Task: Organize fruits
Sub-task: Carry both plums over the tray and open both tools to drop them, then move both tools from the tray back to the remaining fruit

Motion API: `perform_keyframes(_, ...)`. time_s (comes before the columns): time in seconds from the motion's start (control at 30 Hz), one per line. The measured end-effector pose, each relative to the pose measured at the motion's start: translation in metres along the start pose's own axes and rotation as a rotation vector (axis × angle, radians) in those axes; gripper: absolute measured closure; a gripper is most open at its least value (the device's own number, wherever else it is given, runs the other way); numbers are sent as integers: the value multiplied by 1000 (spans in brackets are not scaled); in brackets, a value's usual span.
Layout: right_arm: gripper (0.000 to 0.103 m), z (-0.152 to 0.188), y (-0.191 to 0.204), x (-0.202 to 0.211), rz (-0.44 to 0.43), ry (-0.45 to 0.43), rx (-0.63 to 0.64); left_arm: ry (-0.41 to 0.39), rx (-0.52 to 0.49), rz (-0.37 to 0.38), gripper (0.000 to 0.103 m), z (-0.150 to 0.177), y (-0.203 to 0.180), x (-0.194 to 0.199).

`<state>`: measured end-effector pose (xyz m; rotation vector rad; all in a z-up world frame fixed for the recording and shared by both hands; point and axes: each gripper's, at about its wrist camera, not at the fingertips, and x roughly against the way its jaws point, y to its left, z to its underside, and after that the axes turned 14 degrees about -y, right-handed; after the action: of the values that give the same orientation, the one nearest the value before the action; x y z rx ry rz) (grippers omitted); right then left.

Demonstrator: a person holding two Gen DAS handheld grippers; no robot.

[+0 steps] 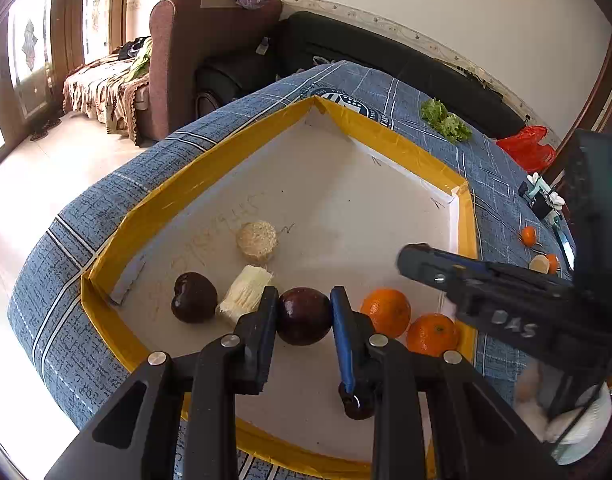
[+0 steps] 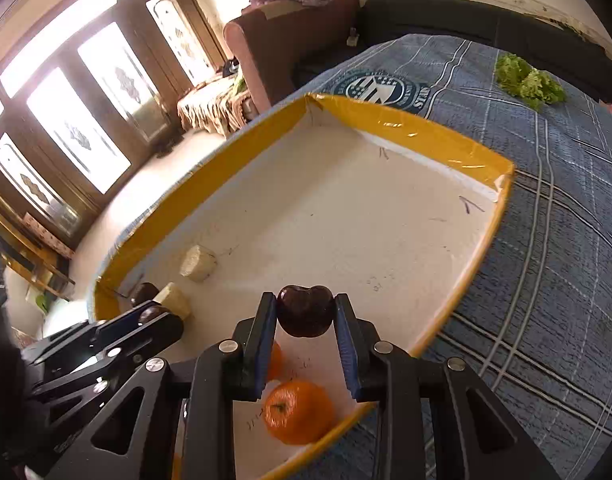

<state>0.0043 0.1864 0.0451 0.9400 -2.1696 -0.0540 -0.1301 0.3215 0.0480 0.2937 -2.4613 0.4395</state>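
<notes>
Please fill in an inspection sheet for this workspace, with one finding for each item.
Surface: table under blue checked cloth; yellow-rimmed tray on it.
Job's things: in tray, dark apple, two oranges, two pale cut pieces.
Clutter: lettuce, red bag, small oranges on the cloth.
Grippers: left gripper shut on a dark apple; right gripper shut on another dark apple.
Cables: nothing seen.
Surroundings: sofa, glazed doors.
</notes>
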Motion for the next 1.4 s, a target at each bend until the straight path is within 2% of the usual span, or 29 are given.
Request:
perform_keyframes(0.17, 69, 4, 4, -13, 30, 14, 38, -5, 30, 25, 56, -2, 5, 6)
perform_keyframes(0.23, 69, 3, 5, -16, 32, 19, 41, -12, 44, 30, 51, -4, 7, 11)
perform_keyframes(0.3, 63, 2, 4, -13, 25, 14, 28, -9, 69, 40, 50, -6, 9, 13)
perform_keyframes(0.37, 59, 0, 4, -5, 22, -3, 22, -5, 88, 49, 48, -7, 11, 15)
perform_keyframes(0.5, 57, -3, 3, 16, 43, -47, 21, -1, 109, 80, 43, -9, 8, 22)
perform_keyframes(0.57, 57, -2, -3, 29, 57, -70, 8, -10, 110, 93, 35, -10, 4, 28)
perform_keyframes(0.7, 57, 5, -18, 59, 89, -111, -21, -43, 80, 127, 25, -11, -12, 45)
perform_keyframes(0.83, 56, 21, -48, 101, 138, -161, -78, -61, 77, 208, 17, -12, -30, 63)
perform_keyframes(0.9, 56, 31, -68, 125, 177, -187, -114, -53, 67, 274, 17, -11, -46, 72)
perform_keyframes(1.0, 56, 45, -101, 161, 256, -216, -153, -52, 12, 328, 17, -6, -73, 82)
perform_keyframes(1.07, 56, 57, -128, 188, 341, -233, -176, -57, -39, 345, 17, 1, -94, 86)
perform_keyframes(1.2, 55, 74, -184, 234, 465, -259, -283, 1, -88, 406, 17, 15, -127, 80)
perform_keyframes(1.3, 55, 76, -212, 253, 508, -284, -342, 27, -112, 414, 17, 23, -143, 75)
perform_keyframes(1.4, 55, 66, -234, 251, 510, -296, -369, 33, -138, 406, 17, 28, -152, 74)
